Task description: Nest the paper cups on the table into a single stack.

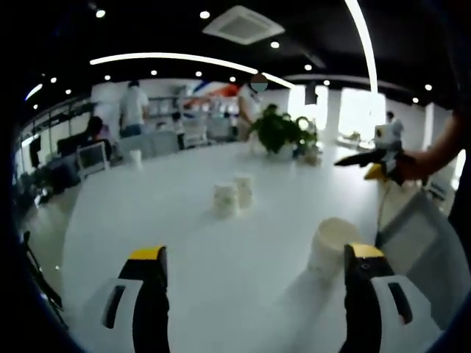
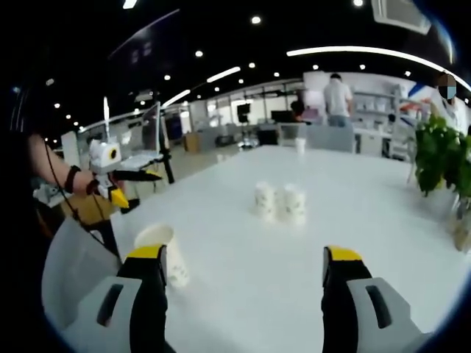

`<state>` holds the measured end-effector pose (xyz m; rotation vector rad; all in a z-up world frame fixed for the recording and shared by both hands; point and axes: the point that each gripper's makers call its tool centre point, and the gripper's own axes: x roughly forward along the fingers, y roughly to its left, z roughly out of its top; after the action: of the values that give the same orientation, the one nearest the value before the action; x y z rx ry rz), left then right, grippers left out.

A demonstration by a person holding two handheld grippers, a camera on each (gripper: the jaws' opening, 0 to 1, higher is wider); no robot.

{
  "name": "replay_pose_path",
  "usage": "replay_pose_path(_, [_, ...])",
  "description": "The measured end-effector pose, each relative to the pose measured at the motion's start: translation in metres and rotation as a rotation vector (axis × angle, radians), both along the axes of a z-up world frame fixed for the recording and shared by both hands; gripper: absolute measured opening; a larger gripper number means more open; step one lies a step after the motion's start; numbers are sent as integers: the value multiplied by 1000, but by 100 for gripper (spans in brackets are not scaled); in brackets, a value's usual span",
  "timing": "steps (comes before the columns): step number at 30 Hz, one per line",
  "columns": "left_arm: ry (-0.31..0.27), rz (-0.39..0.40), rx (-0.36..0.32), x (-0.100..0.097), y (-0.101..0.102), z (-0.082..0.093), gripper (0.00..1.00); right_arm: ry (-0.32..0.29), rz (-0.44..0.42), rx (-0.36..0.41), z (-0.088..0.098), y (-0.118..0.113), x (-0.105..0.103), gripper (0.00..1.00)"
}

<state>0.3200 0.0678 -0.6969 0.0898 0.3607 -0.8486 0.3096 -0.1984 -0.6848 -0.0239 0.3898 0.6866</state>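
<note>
Two white paper cups (image 1: 226, 199) (image 1: 243, 190) stand side by side on the white table (image 1: 184, 243); in the right gripper view they are the pair of cups (image 2: 265, 200) (image 2: 294, 203). A third cup (image 1: 333, 246) stands upright close to my left gripper's right jaw. That cup (image 2: 162, 254) sits just beside my right gripper's left jaw. My left gripper (image 1: 256, 253) is open with nothing between its jaws. My right gripper (image 2: 243, 253) is open too, its gap holding only bare table. Each gripper also appears in the other's view, the right gripper (image 1: 372, 158) and the left gripper (image 2: 121, 176), both above the table edge.
A small white cup (image 1: 135, 157) (image 2: 299, 145) stands far back on the table. A potted plant (image 1: 280, 131) (image 2: 441, 154) is at the far side. A grey chair back (image 1: 419, 235) (image 2: 73, 272) stands at the near table edge. People stand by desks in the background.
</note>
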Motion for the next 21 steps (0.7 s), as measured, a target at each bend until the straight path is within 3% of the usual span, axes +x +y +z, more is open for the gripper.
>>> replay_pose_path(14, [-6,12,2,3,5,4,100,-58,-40,-25,20,-8,86,85])
replay_pose_path(21, [-12,19,-3,5,5,8,100,-45,-37,-51,11,-2,116,84])
